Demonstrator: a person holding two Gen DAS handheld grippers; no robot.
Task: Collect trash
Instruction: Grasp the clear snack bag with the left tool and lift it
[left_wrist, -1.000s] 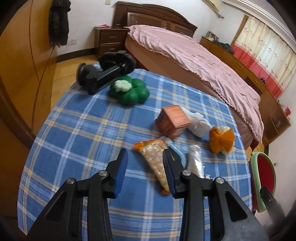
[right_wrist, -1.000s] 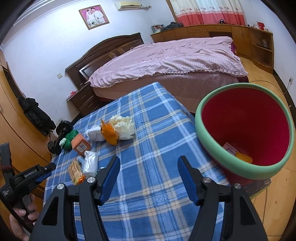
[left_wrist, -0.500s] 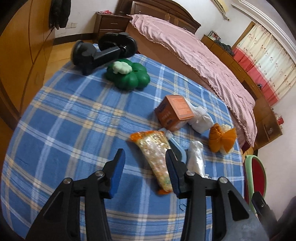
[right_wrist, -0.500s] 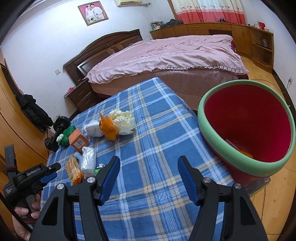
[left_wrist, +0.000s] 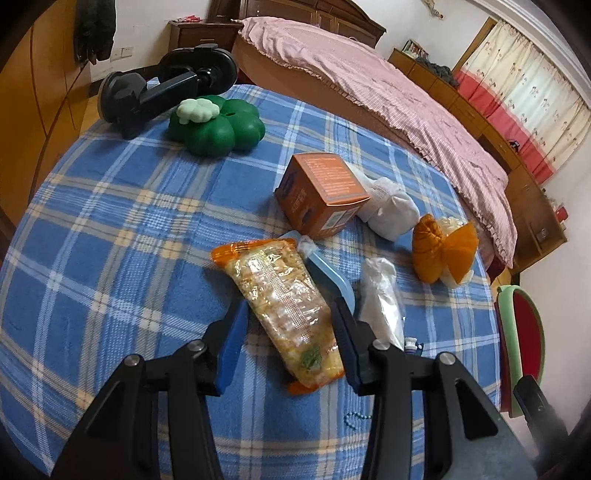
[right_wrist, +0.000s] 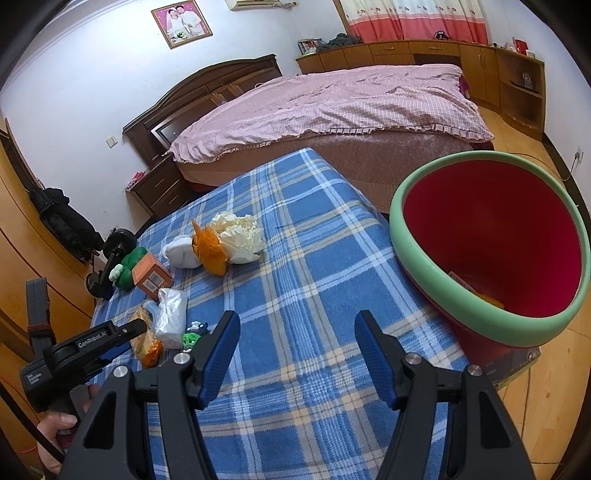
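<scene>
So the left gripper (left_wrist: 288, 332) sits low over the blue plaid table (left_wrist: 110, 229) with its jaws spread on either side of the snack packet (left_wrist: 284, 306), the clear-and-orange noodle-looking bag. The packet lies lengthwise between the two blue pads, which makes sense if the plan is to squeeze it across its narrow width, since a flat crinkly bag is easier to pinch that way than end to end. I can't tell whether the pads are touching the plastic, but they're not closed on it. The rest of the trash is bunched just past it: a blue lid-like thing (left_wrist: 328, 280) tucked under the packet's right edge, a clear plastic bag (left_wrist: 380, 295), an orange box (left_wrist: 321, 192), a white wad (left_wrist: 391, 210) and an orange wrapper (left_wrist: 439, 247). The right gripper (right_wrist: 295, 350) hovers wide open and empty over bare cloth, close to the red bin with the green rim (right_wrist: 461, 291), which hangs off the table's edge on that side and already has a couple of scraps in the bottom, so I'd guess it's parked there out of the way. Compared with a second ago, the left gripper has pushed forward and down: the packet was ahead of the fingertips then, and now it's between them. The right one has barely shifted, and nothing on the table has moved.
</scene>
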